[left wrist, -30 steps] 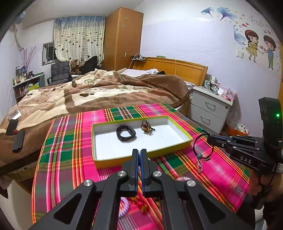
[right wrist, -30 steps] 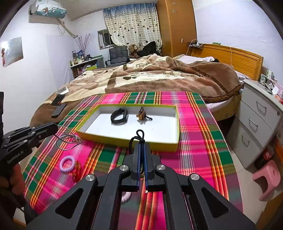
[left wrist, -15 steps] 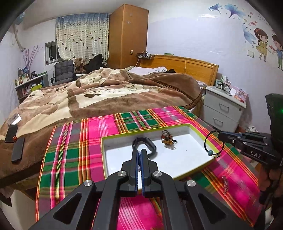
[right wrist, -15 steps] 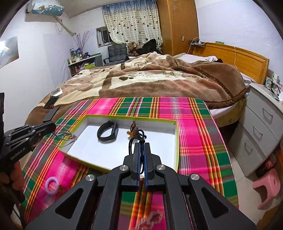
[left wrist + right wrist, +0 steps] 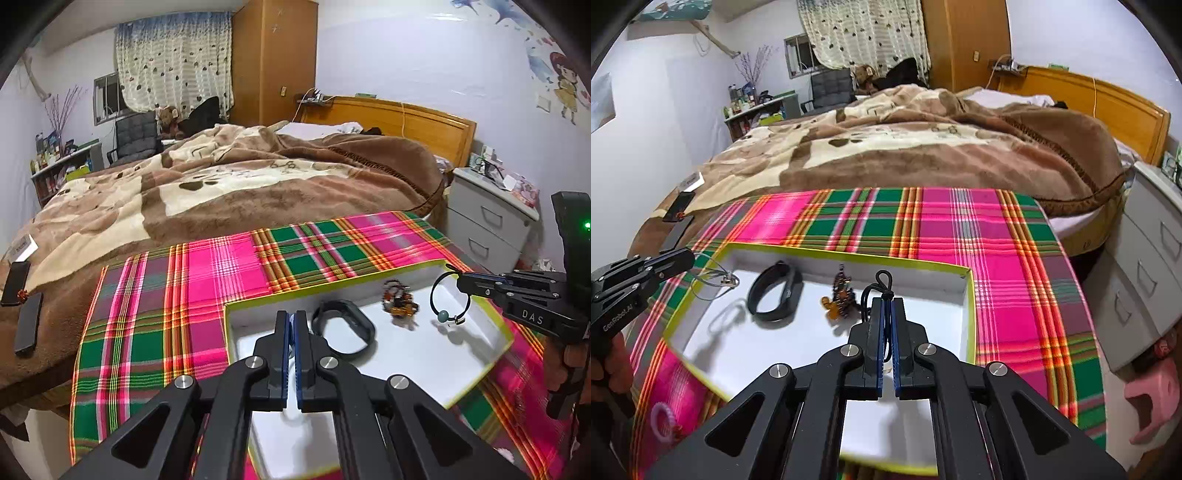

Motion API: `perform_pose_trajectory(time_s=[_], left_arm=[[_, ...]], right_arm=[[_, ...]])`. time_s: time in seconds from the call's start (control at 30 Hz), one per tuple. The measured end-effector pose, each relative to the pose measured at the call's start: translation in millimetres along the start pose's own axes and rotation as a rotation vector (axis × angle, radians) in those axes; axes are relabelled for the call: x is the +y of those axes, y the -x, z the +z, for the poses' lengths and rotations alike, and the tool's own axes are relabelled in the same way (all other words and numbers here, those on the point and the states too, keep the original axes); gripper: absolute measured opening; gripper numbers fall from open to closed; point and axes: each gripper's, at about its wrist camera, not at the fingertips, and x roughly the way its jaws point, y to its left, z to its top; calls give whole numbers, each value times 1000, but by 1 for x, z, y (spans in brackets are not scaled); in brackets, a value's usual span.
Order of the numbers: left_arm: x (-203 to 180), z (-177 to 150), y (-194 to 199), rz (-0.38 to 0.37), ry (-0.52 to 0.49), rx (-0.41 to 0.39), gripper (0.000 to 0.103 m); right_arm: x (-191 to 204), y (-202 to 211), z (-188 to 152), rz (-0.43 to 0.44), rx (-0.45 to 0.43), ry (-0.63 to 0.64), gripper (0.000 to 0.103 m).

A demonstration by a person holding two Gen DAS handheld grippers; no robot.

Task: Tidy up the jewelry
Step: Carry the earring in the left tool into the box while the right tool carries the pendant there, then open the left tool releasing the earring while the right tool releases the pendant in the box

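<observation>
Black cord bracelet point(image 5: 450, 295) and thin wire bracelet point(image 5: 714, 282) carried over the white tray point(image 5: 967, 295).
Both jaws pinched shut on them; next, probably lower and release.

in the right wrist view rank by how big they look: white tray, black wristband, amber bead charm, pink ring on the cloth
1. White tray with yellow-green rim
2. Black rubber wristband
3. Amber bead charm and pink beaded ring: look alike in size; the ring is blurred, so unranked.

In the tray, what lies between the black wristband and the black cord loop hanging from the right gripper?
In the left wrist view, the amber bead charm lies between the black wristband and the cord loop.
</observation>
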Motion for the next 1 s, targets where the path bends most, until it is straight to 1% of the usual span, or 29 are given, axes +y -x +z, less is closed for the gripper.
perform_pose_trajectory(time_s=[0.27,0.57,0.63,0.67,0.7,0.87,0.97,1.0], left_arm=[[8,4,-31,11,9,48,2],[14,-1,-51,18,25,89,3],[15,-1,-53,13,27,95,3],[15,-2,-54,12,27,97,3],[16,-2,-53,13,27,97,3],[17,-1,-49,2,35,89,3],[17,-1,-44,-3,33,80,6],[17,-1,-42,-3,33,79,9]], right_arm=[[-13,-33,6,-17,58,-27,3],[-16,-45,9,-39,90,-22,3],[-15,-46,8,-45,97,-16,8],[-16,-46,8,-45,98,-17,16],[-16,-46,7,-42,97,-20,21],[-16,-41,7,-40,86,-24,22],[-15,-35,7,-36,77,-23,22],[-14,-32,7,-33,72,-24,22]])
